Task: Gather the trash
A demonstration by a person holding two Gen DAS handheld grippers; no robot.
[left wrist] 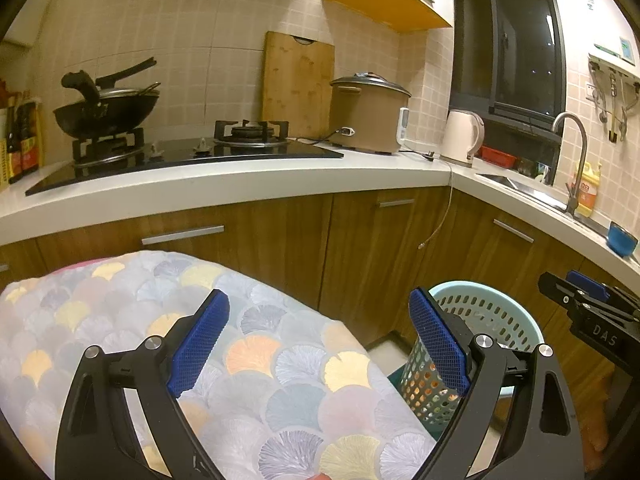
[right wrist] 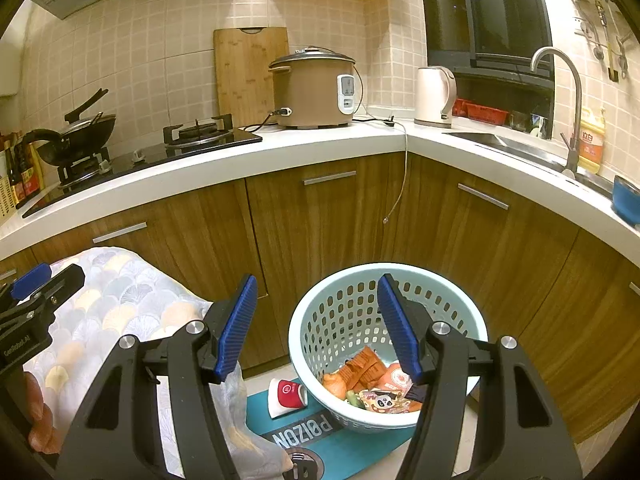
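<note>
In the left wrist view, the left gripper is hovering with its jaws standing wide apart and nothing is lying between the blue pads. Under it and to its left, a table with a fan-pattern cloth is filling the lower part of the picture. Just behind the right finger, a pale green basket is standing on the floor, lower than the gripper; its inside is mostly hidden here. Further right, the tip of the right gripper is coming into the frame. Ahead of the gripper, a counter is carrying a stove, a wok, a rice cooker and a kettle.

In the right wrist view, the right gripper is also standing wide open and is holding nothing. The basket is sitting right below and ahead of it, partly behind its right finger. Inside the basket, trash is lying at the bottom: orange wrappers and a packet with a panda. A red and white cup is lying on its side on the floor just beside the basket, to the lower left of it, on a teal mat with the word POIZON. I cannot tell if the cup is touching the basket. To the left of the gripper, the clothed table is showing, and the left gripper is hanging over its edge. A faucet and a blue bowl are standing far to the right.
</note>
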